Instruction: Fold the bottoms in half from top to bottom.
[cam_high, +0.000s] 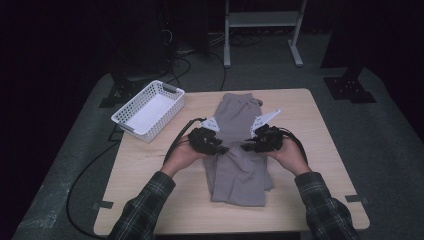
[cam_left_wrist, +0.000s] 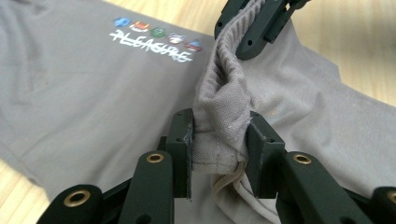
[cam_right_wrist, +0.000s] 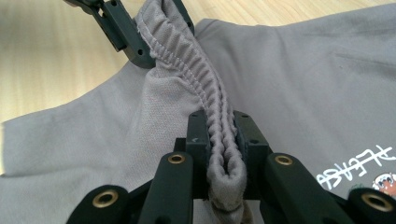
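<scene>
A pair of grey shorts (cam_high: 239, 150) lies lengthwise down the middle of the wooden table (cam_high: 310, 130); white printed lettering (cam_left_wrist: 152, 43) marks one leg. My left gripper (cam_high: 223, 149) is shut on a bunched fold of the shorts' elastic waistband (cam_left_wrist: 223, 130). My right gripper (cam_high: 246, 147) is shut on the same ribbed waistband (cam_right_wrist: 223, 140) a short way along. The two grippers face each other over the shorts' middle, jaws nearly meeting, and the waistband is lifted off the cloth between them. In the left gripper view the other gripper's jaws clamp the band at the top.
A white plastic basket (cam_high: 148, 110) stands at the table's back left corner. Black cables (cam_high: 85, 175) trail off the left side to the floor. A white metal frame (cam_high: 262, 30) stands beyond the far edge. Plaid sleeves (cam_high: 145, 210) enter from the bottom.
</scene>
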